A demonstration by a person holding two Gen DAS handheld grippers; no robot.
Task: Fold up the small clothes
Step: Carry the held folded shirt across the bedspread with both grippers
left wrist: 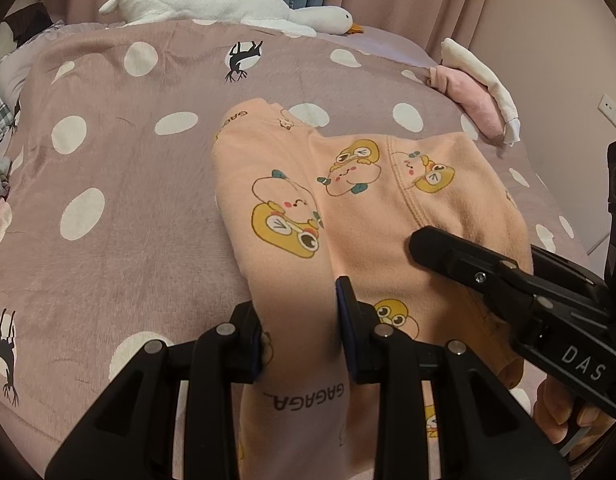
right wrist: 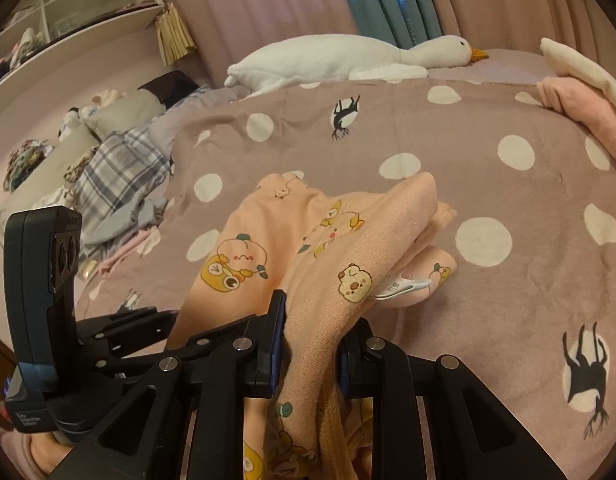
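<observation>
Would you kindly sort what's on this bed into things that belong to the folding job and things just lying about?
In the job: peach cartoon-print garment, left gripper, right gripper.
Lying about: goose plush, folded pink and cream clothes, plaid cloth, spotted blanket.

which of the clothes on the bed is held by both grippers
The peach cartoon-print garment: the left gripper and right gripper both clamp it. The pink folded pile and plaid clothes lie untouched.

A peach garment [left wrist: 291,200] printed with yellow cartoon animals and black lettering lies on a mauve blanket [left wrist: 119,168] dotted white with black deer silhouettes. Along the bed's far edge: a white plush goose [left wrist: 211,4] with an orange beak. Pink and cream folded clothes [left wrist: 480,92] sit at the far corner. A grey-blue plaid cloth [right wrist: 119,172] lies at the bed's side edge.
</observation>
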